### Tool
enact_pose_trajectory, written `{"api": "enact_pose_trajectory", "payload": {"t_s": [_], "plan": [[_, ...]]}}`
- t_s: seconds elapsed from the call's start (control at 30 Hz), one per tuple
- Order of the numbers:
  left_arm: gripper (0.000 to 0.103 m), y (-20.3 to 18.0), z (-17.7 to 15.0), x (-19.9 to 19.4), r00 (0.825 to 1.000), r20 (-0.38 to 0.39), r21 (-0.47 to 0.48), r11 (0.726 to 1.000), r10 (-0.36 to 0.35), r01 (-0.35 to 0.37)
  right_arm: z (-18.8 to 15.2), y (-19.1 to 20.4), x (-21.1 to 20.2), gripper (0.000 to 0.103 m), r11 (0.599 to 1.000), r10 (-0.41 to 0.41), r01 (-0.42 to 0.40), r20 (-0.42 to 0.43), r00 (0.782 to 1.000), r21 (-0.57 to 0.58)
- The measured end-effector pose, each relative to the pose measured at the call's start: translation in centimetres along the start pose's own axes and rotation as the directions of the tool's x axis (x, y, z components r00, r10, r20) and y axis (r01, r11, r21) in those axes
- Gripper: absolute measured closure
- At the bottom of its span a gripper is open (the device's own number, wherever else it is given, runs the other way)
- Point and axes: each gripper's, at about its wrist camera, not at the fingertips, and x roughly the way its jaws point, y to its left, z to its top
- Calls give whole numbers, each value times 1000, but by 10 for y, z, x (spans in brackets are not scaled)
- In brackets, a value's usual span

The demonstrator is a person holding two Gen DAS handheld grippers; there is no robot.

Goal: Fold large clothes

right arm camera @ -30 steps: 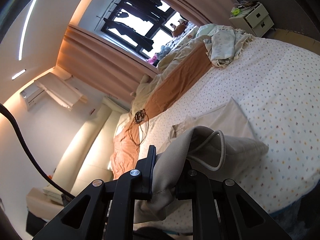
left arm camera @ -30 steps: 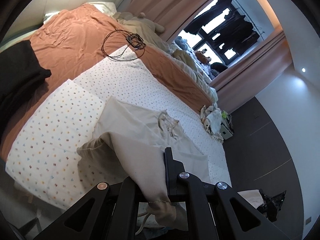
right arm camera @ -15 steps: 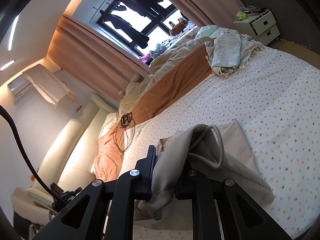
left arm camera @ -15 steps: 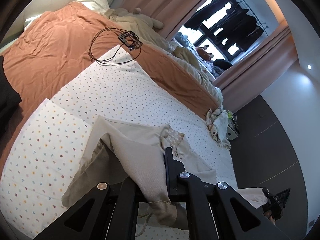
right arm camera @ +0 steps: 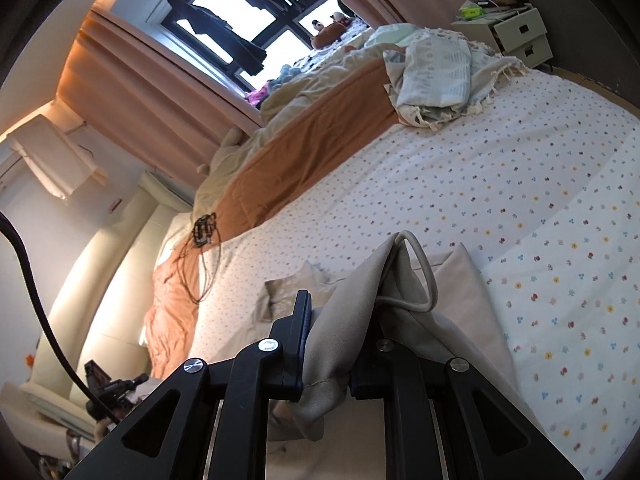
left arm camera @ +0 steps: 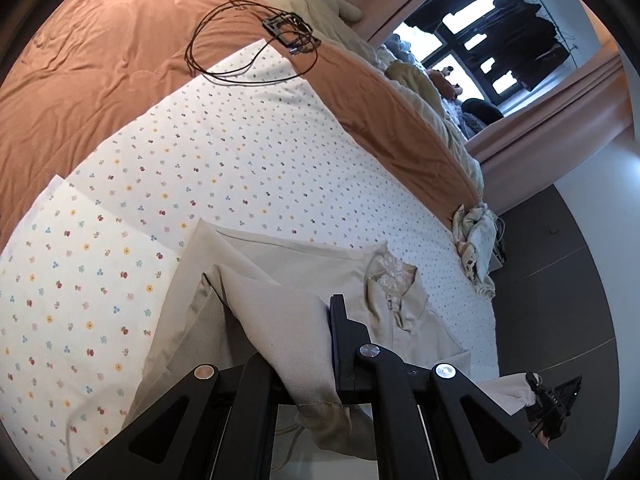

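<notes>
Both pinching beige garment (left arm camera: 304, 344) hems: left gripper (left arm camera: 316, 320), right gripper (right arm camera: 340, 320) (fingers clamped on cloth). Ahead of fingers, open dotted bedsheet (left arm camera: 224, 168); coiled cable (left arm camera: 248, 52) beyond.

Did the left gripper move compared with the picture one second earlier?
Yes. The left gripper, shut on the beige garment, went forward over the bed toward the black cable, which now appears nearer and larger.

I'm looking into a home bedroom: a bed (left arm camera: 248, 168) with a dotted sheet and an orange quilt (left arm camera: 100, 60), pink curtains (right arm camera: 132, 92) beside a window (right arm camera: 256, 24), and a small drawer unit (right arm camera: 516, 36).
</notes>
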Motion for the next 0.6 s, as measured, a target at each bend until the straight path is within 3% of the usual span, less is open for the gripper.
{"api": "enact_pose_trajectory", "payload": {"t_s": [0.2,0.23,0.27,0.3,0.33,0.37,0.4,0.6], "plan": [[97,19,6,48,999,-36,-13,1000,15,-16,-3,-16,35,84,999,-50,50,6,999,20],[95,21,7,54,999,-47,-18,1000,16,-17,-4,-19,41,76,997,-66,66,7,998,33],[86,21,8,60,998,-64,-22,999,26,-27,-5,-20,47,52,996,-81,81,-1,997,42],[71,22,8,64,997,-77,-22,999,26,-28,-6,-19,51,39,995,-92,92,-6,996,48],[62,21,8,66,996,-83,-16,1000,21,-22,-9,-17,53,25,994,-99,99,0,995,47],[53,20,6,65,997,-72,-7,1000,19,-19,-12,-14,52,24,995,-98,97,12,995,38],[50,19,5,61,998,-56,3,1000,27,-26,-14,-11,53,24,995,-95,95,13,995,23],[50,30,-8,29,998,5,13,998,60,-60,-36,3,61,24,989,-151,151,-70,986,-7]]}}
